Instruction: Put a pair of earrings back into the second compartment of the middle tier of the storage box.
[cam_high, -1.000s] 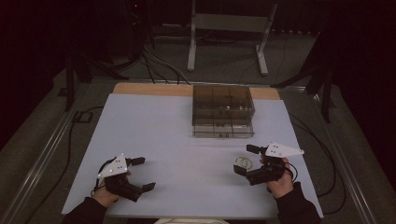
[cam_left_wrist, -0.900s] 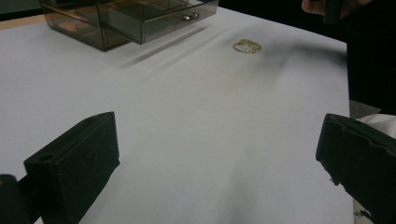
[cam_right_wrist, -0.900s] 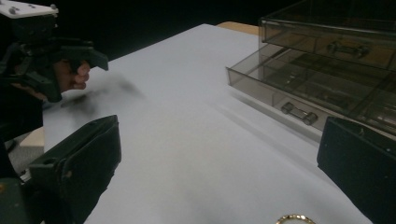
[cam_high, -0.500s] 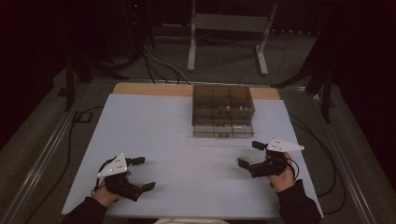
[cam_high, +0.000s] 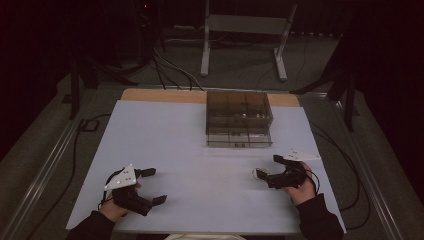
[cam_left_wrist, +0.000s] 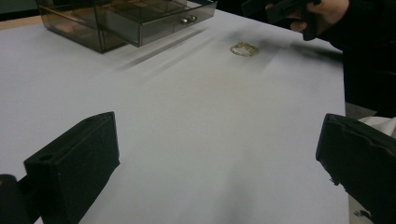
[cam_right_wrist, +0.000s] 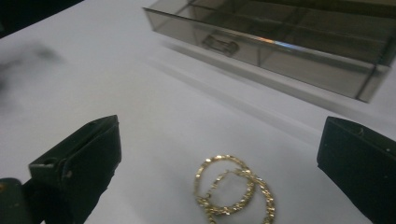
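right gripper view, right claw (cam_right_wrist: 219, 163) wide open, empty, earrings (cam_right_wrist: 233, 189) between

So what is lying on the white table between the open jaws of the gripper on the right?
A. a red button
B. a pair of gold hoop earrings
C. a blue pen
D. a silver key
B. The right gripper view shows two gold hoop earrings lying overlapped on the white table, between the spread black jaws of the right gripper, with the smoky clear plastic drawer box beyond.
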